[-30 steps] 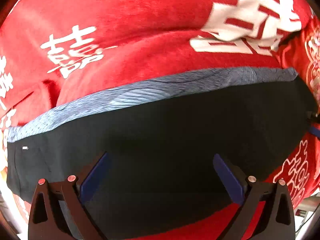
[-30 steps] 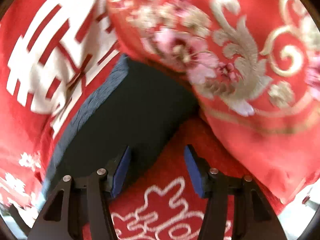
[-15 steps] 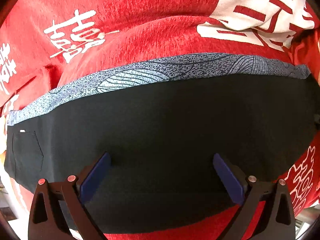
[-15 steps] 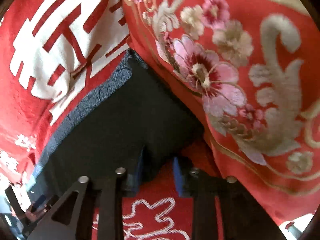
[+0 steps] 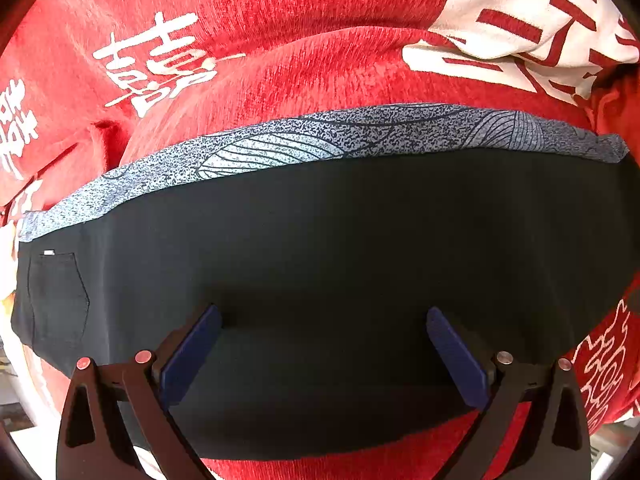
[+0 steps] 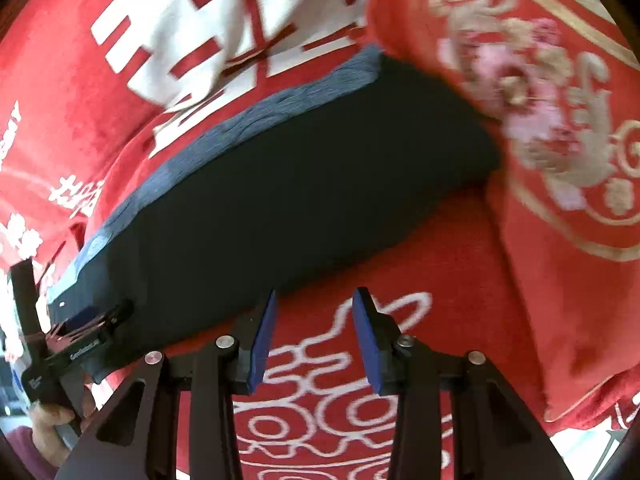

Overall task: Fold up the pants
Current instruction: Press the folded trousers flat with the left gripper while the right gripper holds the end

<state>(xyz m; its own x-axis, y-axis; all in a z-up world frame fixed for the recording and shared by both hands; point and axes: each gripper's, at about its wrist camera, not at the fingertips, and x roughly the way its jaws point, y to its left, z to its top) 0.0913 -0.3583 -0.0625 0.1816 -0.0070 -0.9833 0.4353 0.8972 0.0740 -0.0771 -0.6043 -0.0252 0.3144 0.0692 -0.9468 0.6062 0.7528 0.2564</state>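
The black pants (image 5: pixel 340 248) lie folded in a long flat band on a red bedspread, with a grey-blue patterned strip (image 5: pixel 328 140) along the far edge and a back pocket (image 5: pixel 56 296) at the left end. My left gripper (image 5: pixel 320 344) is open and empty, its fingers spread wide just above the black cloth. The right wrist view shows the same pants (image 6: pixel 288 200). My right gripper (image 6: pixel 314 336) is open and empty, just off the pants' near edge, over the bedspread. The left gripper (image 6: pixel 80 332) shows at that view's lower left.
The red bedspread (image 5: pixel 304 20) with white characters covers the whole surface. A red pillow with gold and pink flower embroidery (image 6: pixel 560 120) lies against the right end of the pants. The bed's edge and pale floor (image 5: pixel 32 440) show at the lower left.
My right gripper closed near the pants' near edge, then opened again and drew back off the cloth. My left gripper stayed open and moved slightly back over the pants.
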